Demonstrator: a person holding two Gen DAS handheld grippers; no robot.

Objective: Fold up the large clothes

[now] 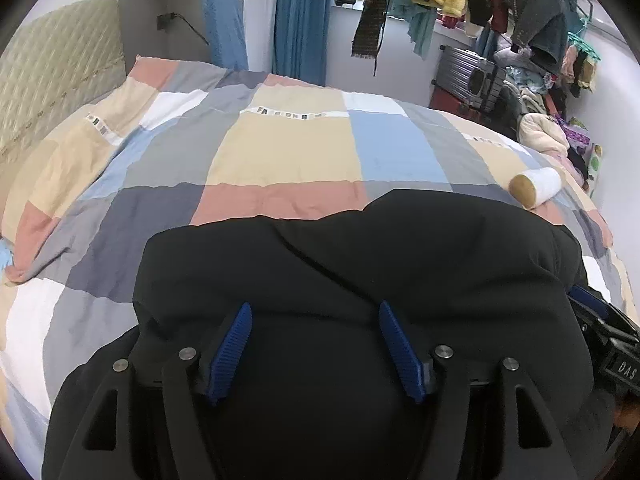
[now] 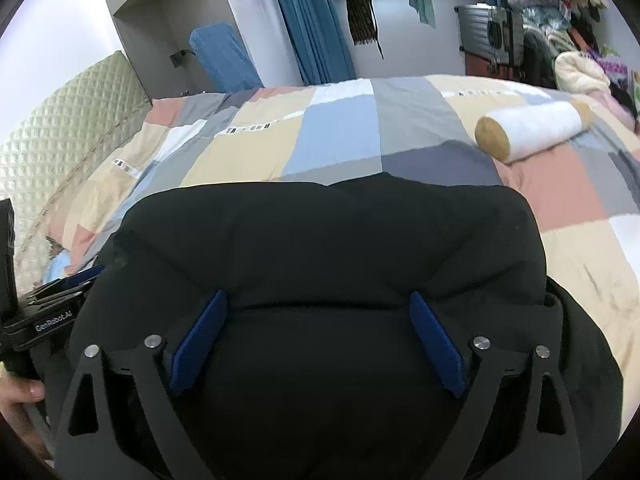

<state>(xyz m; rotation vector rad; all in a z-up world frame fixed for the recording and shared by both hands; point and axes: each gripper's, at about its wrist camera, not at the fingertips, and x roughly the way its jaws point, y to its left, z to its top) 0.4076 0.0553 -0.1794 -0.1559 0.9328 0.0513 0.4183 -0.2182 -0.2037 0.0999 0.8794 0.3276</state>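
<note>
Because a fold is judged to be under way, the black garment (image 1: 360,272) is spread on the patchwork bed cover (image 1: 280,148), with the left gripper (image 1: 316,312) and right gripper (image 2: 318,300) held wide above its near edge, gripping nothing.

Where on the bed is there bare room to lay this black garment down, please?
The checked quilt lies bare between the black garment and the headboard, out to its far edge. The right side is tighter: a white bolster lies there, with heaped clothes beyond.
</note>
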